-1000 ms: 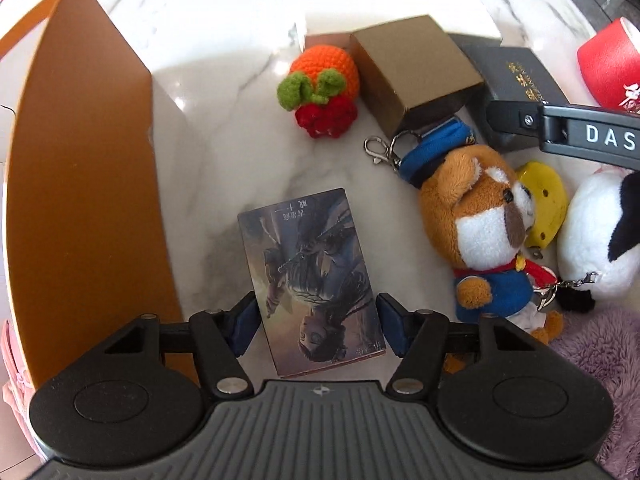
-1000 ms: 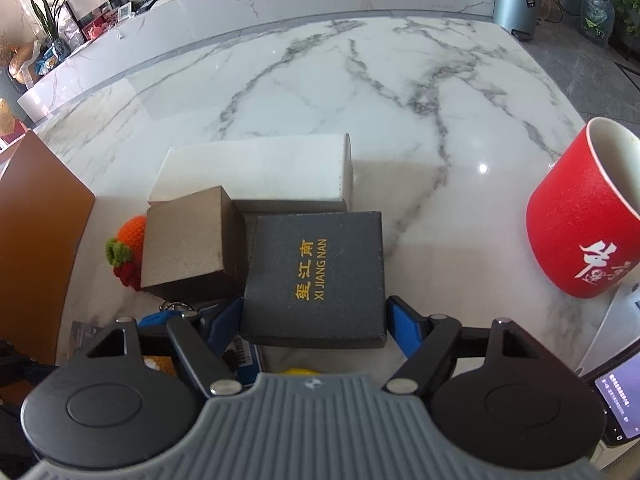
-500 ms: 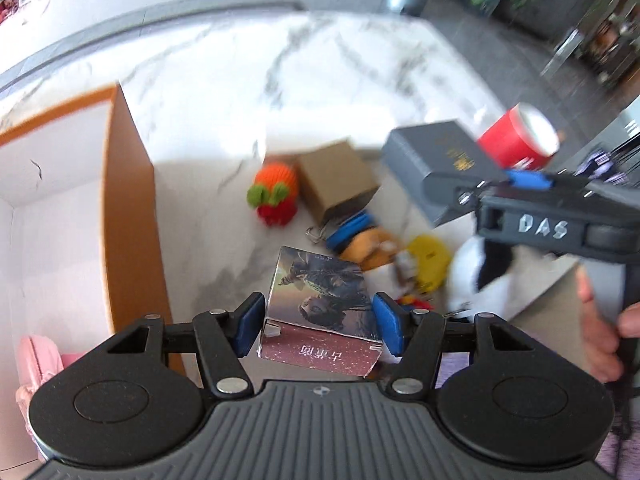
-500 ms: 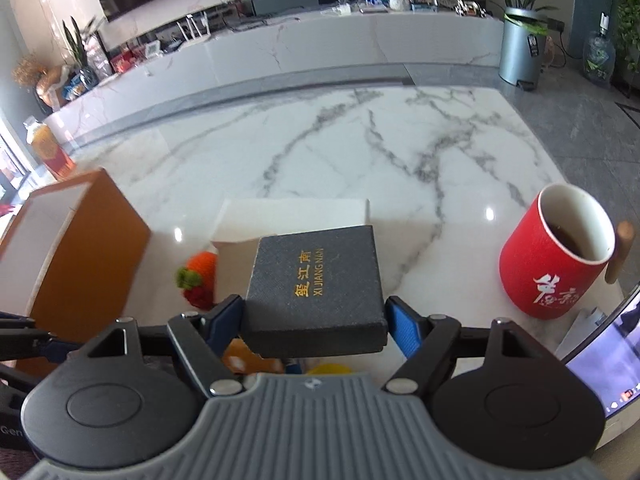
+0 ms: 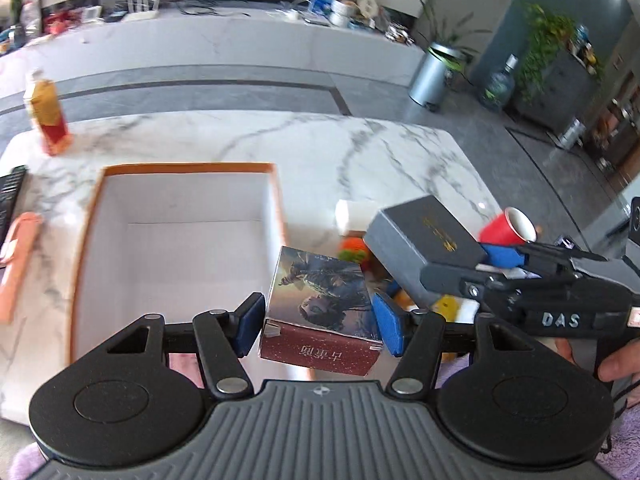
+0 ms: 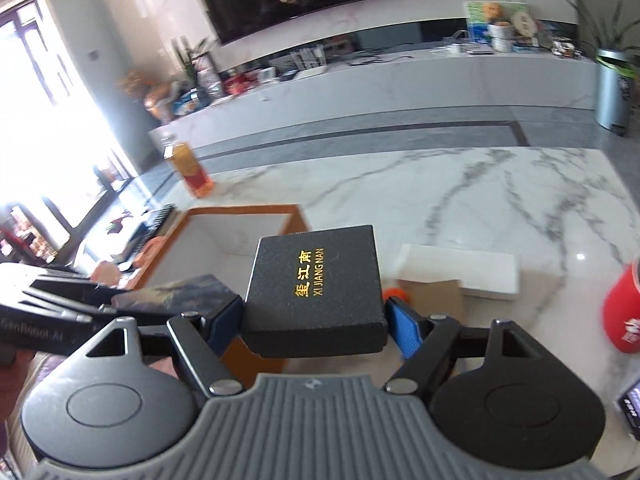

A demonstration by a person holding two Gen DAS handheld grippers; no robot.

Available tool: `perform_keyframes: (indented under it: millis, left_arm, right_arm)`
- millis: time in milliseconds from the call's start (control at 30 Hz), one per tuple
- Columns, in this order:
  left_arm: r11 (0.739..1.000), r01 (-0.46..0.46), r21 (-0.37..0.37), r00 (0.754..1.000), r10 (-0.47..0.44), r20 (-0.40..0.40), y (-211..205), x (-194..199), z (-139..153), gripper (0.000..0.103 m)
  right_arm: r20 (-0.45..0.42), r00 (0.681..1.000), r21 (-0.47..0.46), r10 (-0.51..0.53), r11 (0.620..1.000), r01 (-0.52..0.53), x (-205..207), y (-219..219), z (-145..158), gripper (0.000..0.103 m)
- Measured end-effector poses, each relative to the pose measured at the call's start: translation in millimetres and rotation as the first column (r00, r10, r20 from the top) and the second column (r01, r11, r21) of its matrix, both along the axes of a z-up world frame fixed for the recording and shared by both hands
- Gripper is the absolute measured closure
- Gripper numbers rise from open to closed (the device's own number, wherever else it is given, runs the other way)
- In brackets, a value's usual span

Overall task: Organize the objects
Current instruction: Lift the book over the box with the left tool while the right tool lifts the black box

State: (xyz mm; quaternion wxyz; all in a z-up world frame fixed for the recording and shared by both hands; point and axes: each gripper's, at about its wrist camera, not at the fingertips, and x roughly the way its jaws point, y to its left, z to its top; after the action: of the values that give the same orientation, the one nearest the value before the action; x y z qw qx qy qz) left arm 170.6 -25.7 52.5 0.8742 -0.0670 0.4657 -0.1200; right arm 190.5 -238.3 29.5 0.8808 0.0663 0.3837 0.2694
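My left tool (image 5: 318, 320) clamps the picture box (image 5: 320, 304) and my right tool (image 6: 314, 322) the black box (image 6: 316, 284), both clear of the tabletop (image 5: 360, 148), so I can carry them to the orange-rimmed box (image 5: 180, 168) ahead-left.
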Motion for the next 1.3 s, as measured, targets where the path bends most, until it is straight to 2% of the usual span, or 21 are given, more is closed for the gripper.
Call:
perform_keyframes:
  millis: [100,200,333,533,700,833,1033,1167,1300]
  left_arm:
    - [0.999,-0.043,-0.014,0.999,0.043,0.011,25,-5,-4,0.034]
    - [0.996,-0.071,-0.059,0.997,0.071,-0.002,44,-6,-18,0.034]
    - [0.989,-0.096,-0.116,0.995,0.093,-0.031,63,-5,-39,0.034]
    - [0.99,-0.1,-0.1,0.995,0.098,-0.023,86,-2,-50,0.034]
    - [0.994,-0.111,0.005,0.994,0.111,-0.018,103,-7,-49,0.034]
    - [0.991,-0.093,0.098,0.995,0.095,-0.014,99,-17,-56,0.034]
    - [0.984,-0.114,0.138,0.993,0.117,-0.019,102,-25,-70,0.034]
    - [0.969,-0.107,0.224,0.994,0.11,-0.002,94,-30,-72,0.034]
    - [0.928,-0.045,0.371,0.999,0.033,0.038,75,-38,-73,0.034]
  right_arm:
    - [0.002,0.997,-0.017,0.071,0.997,-0.071,-6,32,3,0.025]
    - [0.0,0.992,-0.042,0.127,0.991,-0.127,-11,61,3,0.025]
    - [-0.006,0.987,-0.088,0.163,0.983,-0.163,-12,92,1,0.025]
    - [-0.046,0.981,-0.162,0.186,0.968,-0.191,-3,127,-14,0.025]
    - [-0.08,0.976,-0.183,0.202,0.96,-0.214,6,150,-28,0.025]
    - [-0.108,0.969,-0.192,0.221,0.952,-0.238,12,170,-41,0.025]
    - [-0.133,0.964,-0.237,0.229,0.937,-0.255,20,185,-54,0.025]
    - [-0.145,0.958,-0.248,0.247,0.928,-0.277,20,190,-58,0.025]
    - [-0.148,0.957,-0.262,0.251,0.923,-0.282,20,194,-63,0.025]
